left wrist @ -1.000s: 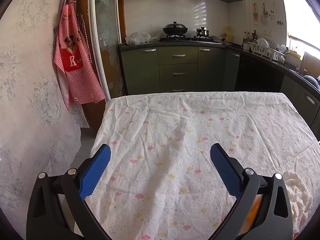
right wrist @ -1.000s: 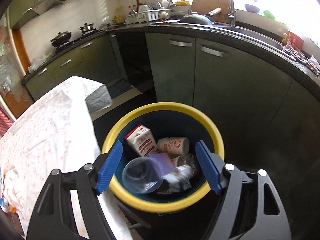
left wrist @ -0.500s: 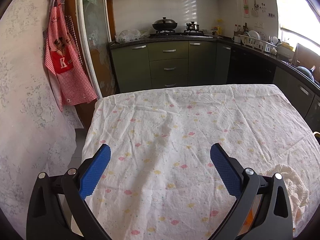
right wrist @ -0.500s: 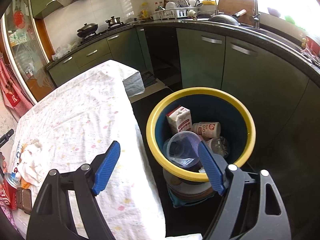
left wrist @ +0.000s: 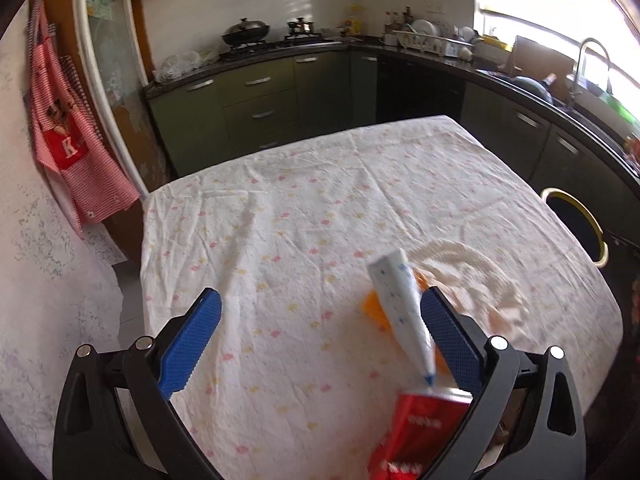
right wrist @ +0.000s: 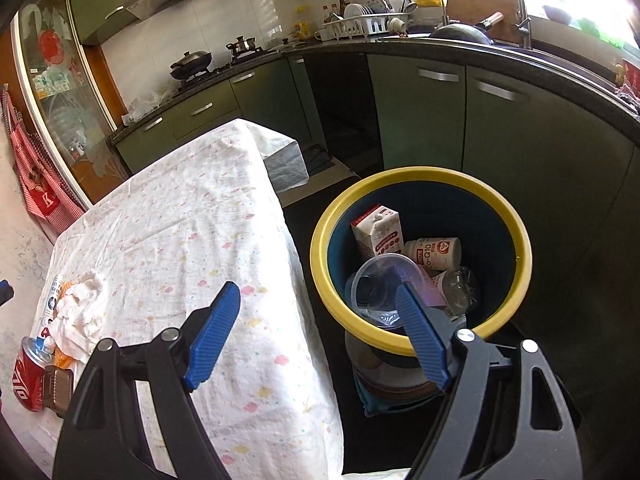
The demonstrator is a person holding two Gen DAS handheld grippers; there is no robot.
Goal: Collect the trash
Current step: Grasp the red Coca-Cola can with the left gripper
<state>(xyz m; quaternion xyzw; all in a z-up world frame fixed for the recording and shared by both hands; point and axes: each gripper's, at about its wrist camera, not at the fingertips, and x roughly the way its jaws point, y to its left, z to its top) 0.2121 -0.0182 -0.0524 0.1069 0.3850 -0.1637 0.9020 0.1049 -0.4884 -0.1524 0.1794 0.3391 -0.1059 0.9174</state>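
My left gripper [left wrist: 320, 336] is open and empty above the flowered tablecloth [left wrist: 304, 216]. Just by its right finger [left wrist: 450, 338] lie a white dotted tube [left wrist: 400, 304], a red cola can [left wrist: 416, 428], an orange scrap [left wrist: 374, 308] and a crumpled white cloth [left wrist: 476, 276]. My right gripper [right wrist: 320, 332] is open and empty between the table edge and the yellow-rimmed blue bin [right wrist: 516, 224], which holds a milk carton [right wrist: 378, 232], a white cup [right wrist: 434, 252] and a clear plastic lid [right wrist: 384, 280]. The can [right wrist: 26, 372] and cloth [right wrist: 80, 316] also show in the right wrist view.
Green kitchen cabinets [left wrist: 256, 104] and a dark counter run behind and to the right of the table. A red checked apron [left wrist: 68, 148] hangs at the left. The bin [left wrist: 576, 220] stands on the floor past the table's right edge. A brown object [right wrist: 56, 388] lies by the can.
My left gripper has swung right, bringing the tube, can and cloth into view beside its right finger. My right gripper has pulled back and left from over the bin toward the table.
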